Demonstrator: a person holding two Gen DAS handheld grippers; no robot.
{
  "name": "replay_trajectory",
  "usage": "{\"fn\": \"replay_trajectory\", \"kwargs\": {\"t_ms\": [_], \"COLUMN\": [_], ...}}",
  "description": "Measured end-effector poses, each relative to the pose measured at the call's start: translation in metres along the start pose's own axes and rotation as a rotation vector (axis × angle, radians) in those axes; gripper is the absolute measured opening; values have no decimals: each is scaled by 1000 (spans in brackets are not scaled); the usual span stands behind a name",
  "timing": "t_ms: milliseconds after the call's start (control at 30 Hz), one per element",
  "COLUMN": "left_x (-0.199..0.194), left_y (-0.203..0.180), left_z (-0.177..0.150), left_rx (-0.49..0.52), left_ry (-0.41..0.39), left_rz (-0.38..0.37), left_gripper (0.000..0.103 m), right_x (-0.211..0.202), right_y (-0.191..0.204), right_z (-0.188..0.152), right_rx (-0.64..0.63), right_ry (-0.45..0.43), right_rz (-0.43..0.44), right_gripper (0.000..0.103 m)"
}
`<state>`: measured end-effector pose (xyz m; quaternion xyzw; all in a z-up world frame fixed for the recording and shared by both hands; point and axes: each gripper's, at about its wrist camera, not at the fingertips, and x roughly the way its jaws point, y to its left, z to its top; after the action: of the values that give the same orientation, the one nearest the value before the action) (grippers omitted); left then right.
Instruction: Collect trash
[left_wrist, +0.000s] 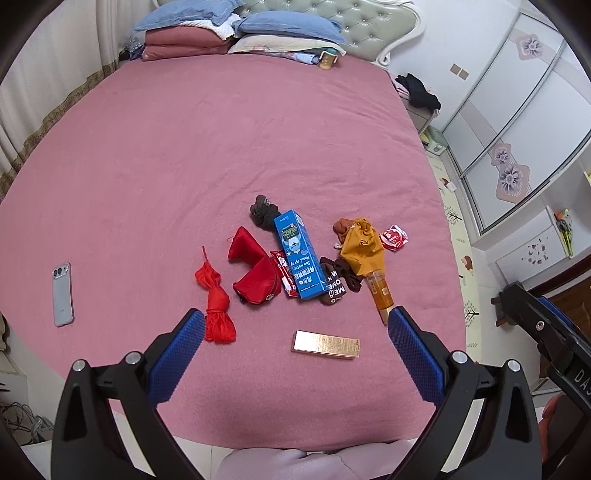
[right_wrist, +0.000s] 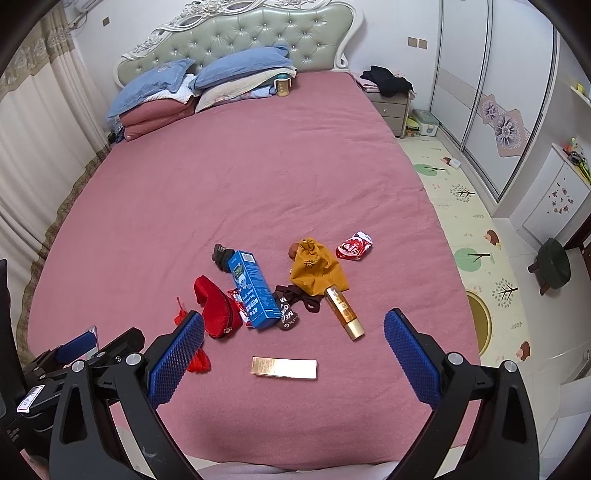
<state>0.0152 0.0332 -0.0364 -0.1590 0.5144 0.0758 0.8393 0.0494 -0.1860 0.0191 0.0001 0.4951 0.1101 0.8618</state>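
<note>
Items lie scattered on the pink bed (left_wrist: 184, 147). A gold box (left_wrist: 325, 344) (right_wrist: 283, 367) lies nearest. Behind it are a blue nasal-spray box (left_wrist: 298, 254) (right_wrist: 253, 290), a red snack wrapper (left_wrist: 285, 272), a crumpled red-white wrapper (left_wrist: 394, 237) (right_wrist: 354, 246), an amber bottle (left_wrist: 381, 295) (right_wrist: 344, 312), a red plastic bag (left_wrist: 216, 299), a red pouch (left_wrist: 255, 271) (right_wrist: 216, 308), a yellow pouch (left_wrist: 362, 243) (right_wrist: 316, 271) and dark socks (left_wrist: 334, 282). My left gripper (left_wrist: 295, 328) and right gripper (right_wrist: 293, 330) are both open and empty, held above the bed's near edge.
A phone (left_wrist: 62, 293) lies at the bed's left. Pillows and folded bedding (right_wrist: 192, 85) sit at the headboard. A nightstand (right_wrist: 391, 107), wardrobe (right_wrist: 491, 92), play mat (right_wrist: 465, 229) and green stool (right_wrist: 552, 267) are to the right.
</note>
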Motion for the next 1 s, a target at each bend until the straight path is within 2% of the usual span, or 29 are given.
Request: {"fn": "replay_trajectory", "kwargs": {"t_ms": [633,1000], "left_x": [1,12], "left_y": [1,4], "left_z": [2,8], "left_rx": [1,-23], "left_ry": [3,46], "left_rz": [-2,-9], "left_gripper": [99,99], "right_x": [6,16], "right_y": [-1,1], "right_z": [1,3], "right_rx": [-4,-6], "right_ry": [10,33], "right_rz": [6,12], "right_gripper": [94,94]}}
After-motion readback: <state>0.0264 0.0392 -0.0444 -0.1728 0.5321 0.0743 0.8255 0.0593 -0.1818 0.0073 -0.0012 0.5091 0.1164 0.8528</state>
